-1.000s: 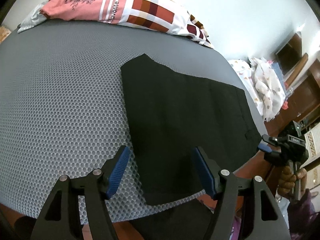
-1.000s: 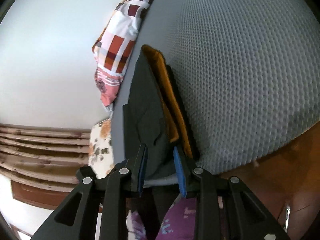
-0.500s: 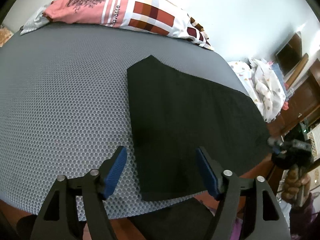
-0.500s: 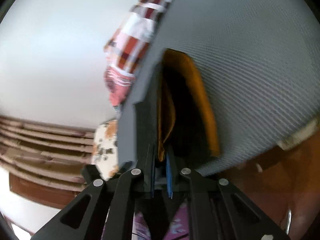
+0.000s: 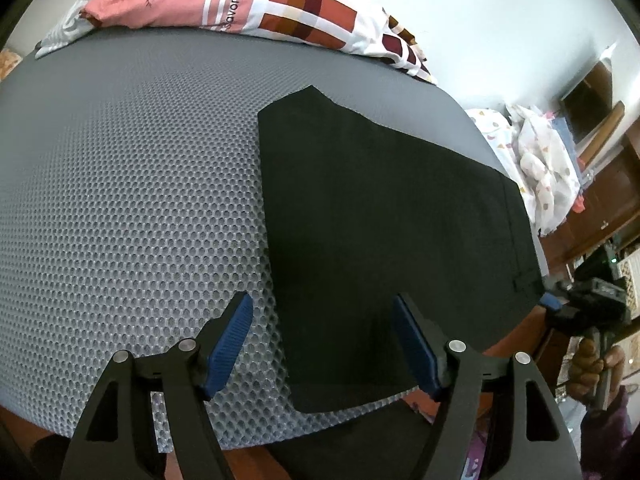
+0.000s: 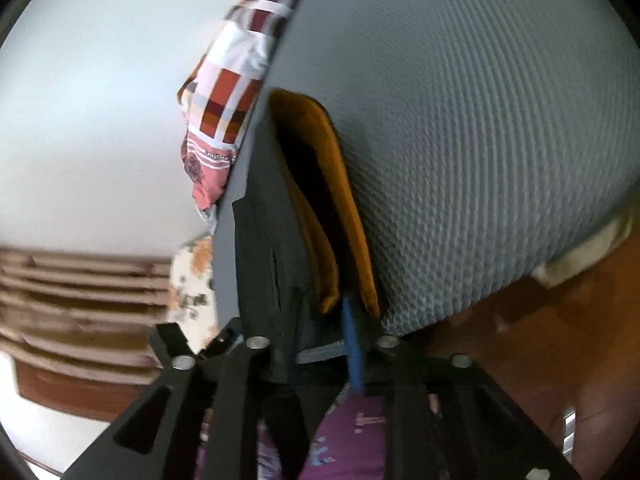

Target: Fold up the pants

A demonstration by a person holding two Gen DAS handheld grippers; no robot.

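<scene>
Black pants point(image 5: 380, 216) lie folded flat on the grey mesh bed point(image 5: 132, 184), the near hem at the bed's front edge. My left gripper point(image 5: 324, 344) is open and empty, hovering over the near left corner of the pants. My right gripper point(image 6: 324, 336) is at the waistband end of the pants point(image 6: 276, 264), where orange lining point(image 6: 340, 200) shows; its jaws stand slightly apart around the cloth, and the view is blurred. The right gripper also shows in the left wrist view point(image 5: 556, 306) at the pants' right corner.
A pink and checked pillow point(image 5: 248, 8) lies at the bed's far edge. A pile of white printed cloth point(image 5: 540, 168) and wooden furniture point(image 5: 612, 204) stand to the right of the bed. Brown floor point(image 6: 540, 340) lies below the bed's edge.
The right gripper shut on the waistband half a second ago and its jaws now stand wider apart. The pants' right edge has settled flat. The left gripper stayed open, shifting slightly.
</scene>
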